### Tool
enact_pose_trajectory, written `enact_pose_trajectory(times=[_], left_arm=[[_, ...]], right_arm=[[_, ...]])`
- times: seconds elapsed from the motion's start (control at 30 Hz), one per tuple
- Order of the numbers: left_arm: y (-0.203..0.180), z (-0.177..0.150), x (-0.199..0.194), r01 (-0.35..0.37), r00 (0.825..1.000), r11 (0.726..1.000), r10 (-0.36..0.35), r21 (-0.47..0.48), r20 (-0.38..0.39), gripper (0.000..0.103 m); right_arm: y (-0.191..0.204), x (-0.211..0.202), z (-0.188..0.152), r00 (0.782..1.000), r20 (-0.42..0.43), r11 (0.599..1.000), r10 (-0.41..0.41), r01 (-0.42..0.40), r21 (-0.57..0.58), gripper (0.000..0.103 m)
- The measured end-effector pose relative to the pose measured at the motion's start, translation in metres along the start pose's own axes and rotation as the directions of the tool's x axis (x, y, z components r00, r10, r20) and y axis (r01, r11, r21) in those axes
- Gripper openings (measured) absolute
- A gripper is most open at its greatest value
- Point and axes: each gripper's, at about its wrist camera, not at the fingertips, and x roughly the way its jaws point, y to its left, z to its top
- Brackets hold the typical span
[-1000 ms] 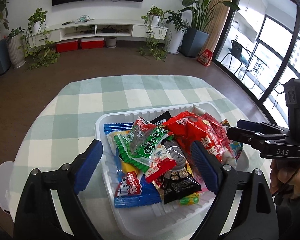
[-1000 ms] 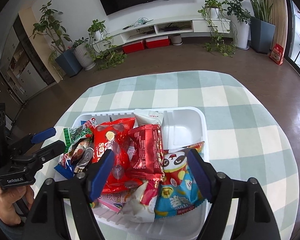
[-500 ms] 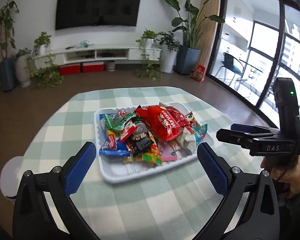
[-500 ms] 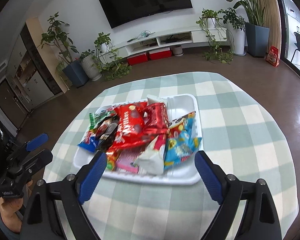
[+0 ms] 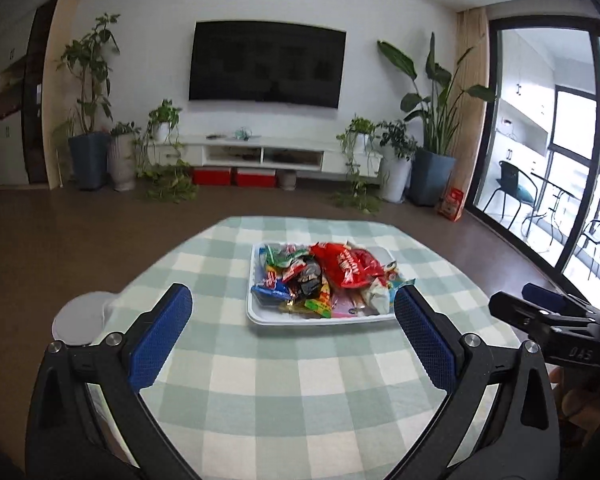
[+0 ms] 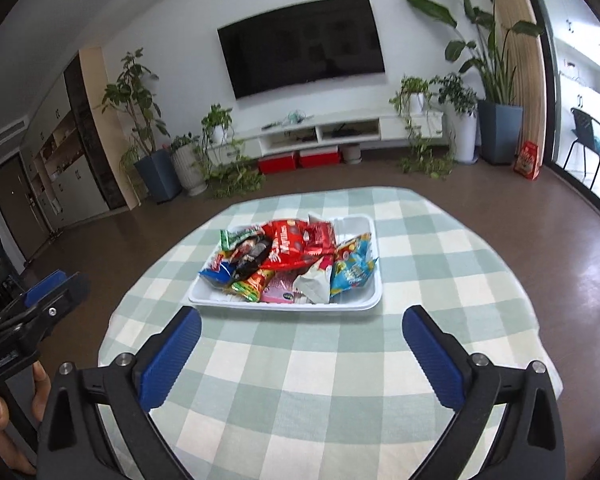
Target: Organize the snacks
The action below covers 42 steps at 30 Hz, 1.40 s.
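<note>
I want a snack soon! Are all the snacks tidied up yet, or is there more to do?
It looks nearly finished. Done: the snack packets are piled in the white tray on the checked table, and no loose packets show on the cloth. In hand: nothing. The left tool is open and empty, and the right tool is opening with nothing between its pads. Left: probably nothing, unless the pile needs neatening.

Lower snack packets [image 6: 278, 294] lie half hidden under the pile; their print is unreadable.
</note>
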Motion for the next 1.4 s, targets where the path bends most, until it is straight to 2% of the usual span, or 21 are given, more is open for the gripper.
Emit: enact_pose_trajectory(times=[0.13, 0.33, 0.5, 0.67, 0.97, 1.23, 1.4], left_arm=[[0.000, 0.001, -0.019, 0.010, 1.000, 1.000, -0.010, -0.023, -0.011, 0.103], [-0.007, -0.012, -0.033, -0.039, 0.998, 0.999, 0.038, -0.029, -0.055, 0.103], [-0.025, -0.038, -0.033, -0.078, 0.990, 0.996, 0.081, 0.034, -0.116, 0.103], [-0.029, -0.054, -0.020, -0.076, 0.980, 0.997, 0.079, 0.021, -0.183, 0.103], [-0.027, -0.059, -0.006, -0.069, 0.974, 0.998, 0.068, 0.006, -0.214, 0.103], [-0.029, -0.063, 0.001, -0.118, 0.967, 0.992, 0.123, 0.035, -0.223, 0.103], [-0.026, -0.066, 0.006, -0.117, 0.964, 0.993, 0.120, 0.024, -0.237, 0.103]], right_arm=[[0.009, -0.033, -0.002, 0.996, 0.083, 1.000, -0.026, 0.027, -0.011, 0.103], [0.026, -0.054, -0.013, 0.994, 0.106, 0.996, -0.037, 0.045, -0.073, 0.103], [0.025, -0.049, -0.027, 0.998, 0.052, 0.998, -0.031, 0.034, -0.055, 0.103], [0.019, -0.050, -0.034, 0.998, 0.029, 0.998, -0.059, 0.060, -0.031, 0.103], [0.016, -0.052, -0.040, 0.992, 0.010, 0.992, -0.122, 0.123, -0.038, 0.103], [0.019, -0.044, -0.053, 0.989, -0.041, 0.989, -0.140, 0.138, -0.053, 0.103], [0.020, -0.043, -0.057, 0.987, -0.055, 0.987, -0.151, 0.147, -0.061, 0.103]])
